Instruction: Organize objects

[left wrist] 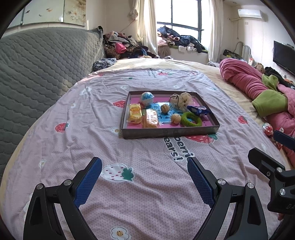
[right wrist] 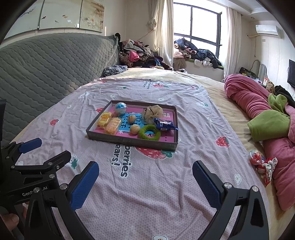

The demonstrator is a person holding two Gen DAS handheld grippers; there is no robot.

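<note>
**A lived-in bedroom at home**

A bed [left wrist: 147, 184] with a strawberry-print cover fills the room, backed by a grey quilted headboard [left wrist: 36, 64]. Clothes [left wrist: 177, 39] heap on the window ledge; an air conditioner [left wrist: 249, 13] and television [left wrist: 284, 55] hang on the walls.

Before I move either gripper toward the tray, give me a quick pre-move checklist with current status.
1. Left gripper open, holding nothing: ok.
2. Right gripper open, holding nothing: ok.
3. Tray flat on the bedspread: ok.
4. Path from both grippers to the tray free of objects: ok.
5. Everything collected in the tray: not ok, a red candy wrapper lies outside, beside the pink blanket.
</note>
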